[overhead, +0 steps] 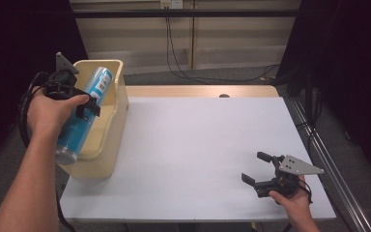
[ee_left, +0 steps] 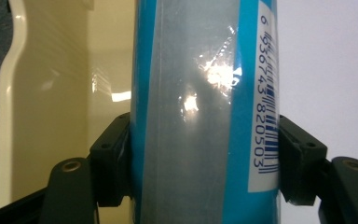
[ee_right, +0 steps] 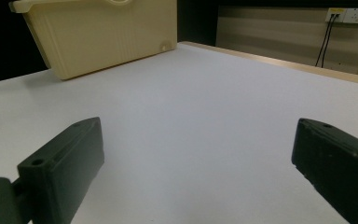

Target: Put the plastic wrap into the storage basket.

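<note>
— High view first: what does it give you that the gripper cameras leave out?

— It takes in the whole white table [overhead: 198, 145], with the cream bin [overhead: 111, 130] standing at its left edge. I hold my left gripper [overhead: 84, 104] over that bin, clamped around the middle of a blue can [overhead: 84, 113]. From above, the can lies tilted, its white-labelled end pointing away from me over the bin's far part and its metal base sticking out past the near rim, towards my forearm. My right gripper [overhead: 261, 169] sits low at the table's near right corner, well apart from the bin.

— And the left gripper view?

— That one gives the grip up close: both black pads [ee_left: 114, 158] press on the can's [ee_left: 200, 112] sides, a barcode strip runs along one edge, and the bin's [ee_left: 42, 93] cream inner wall shows behind it.

— Your right one?

— Its own view looks across bare tabletop [ee_right: 191, 130] towards the bin's [ee_right: 102, 32] outer wall, jaws spread wide with nothing between them.

— The room?

— Wooden table edge at the far side, grey carpet beyond, black cables [overhead: 174, 53] hanging from a wall socket [overhead: 170, 4], and dark curtains on both sides.
</note>
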`<state>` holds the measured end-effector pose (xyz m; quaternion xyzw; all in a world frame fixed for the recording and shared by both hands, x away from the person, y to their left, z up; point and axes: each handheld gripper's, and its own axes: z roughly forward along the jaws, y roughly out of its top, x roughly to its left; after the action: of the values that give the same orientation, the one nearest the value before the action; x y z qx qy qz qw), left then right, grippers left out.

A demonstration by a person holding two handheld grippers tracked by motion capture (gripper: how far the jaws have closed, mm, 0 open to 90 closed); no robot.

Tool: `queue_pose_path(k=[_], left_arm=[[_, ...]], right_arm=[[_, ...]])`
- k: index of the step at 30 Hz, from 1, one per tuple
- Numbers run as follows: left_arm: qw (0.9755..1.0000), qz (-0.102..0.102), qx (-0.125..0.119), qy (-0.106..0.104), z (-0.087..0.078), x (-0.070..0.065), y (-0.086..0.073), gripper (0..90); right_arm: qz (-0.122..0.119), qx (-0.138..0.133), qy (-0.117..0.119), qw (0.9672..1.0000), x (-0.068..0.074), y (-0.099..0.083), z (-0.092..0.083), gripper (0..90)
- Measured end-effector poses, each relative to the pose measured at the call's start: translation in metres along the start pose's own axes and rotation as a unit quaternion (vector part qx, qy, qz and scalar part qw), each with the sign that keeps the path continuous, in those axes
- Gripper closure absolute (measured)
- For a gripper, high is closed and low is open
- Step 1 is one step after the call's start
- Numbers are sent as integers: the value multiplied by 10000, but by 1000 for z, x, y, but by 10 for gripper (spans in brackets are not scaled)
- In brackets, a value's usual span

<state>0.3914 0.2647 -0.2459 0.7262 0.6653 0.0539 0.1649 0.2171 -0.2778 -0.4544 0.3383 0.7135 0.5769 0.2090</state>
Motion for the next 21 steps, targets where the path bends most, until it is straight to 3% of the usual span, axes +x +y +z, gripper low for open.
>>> queue_pose_path(k=[9, 21], left_arm=[[9999, -108, 56, 41, 13, 10, -4, 322], [9998, -159, 88, 48, 25, 10, -4, 321]], right_arm=[[-12, 21, 22, 10000, 1, 0, 1, 22], [-21, 6, 36, 10000, 1, 0, 1, 22]])
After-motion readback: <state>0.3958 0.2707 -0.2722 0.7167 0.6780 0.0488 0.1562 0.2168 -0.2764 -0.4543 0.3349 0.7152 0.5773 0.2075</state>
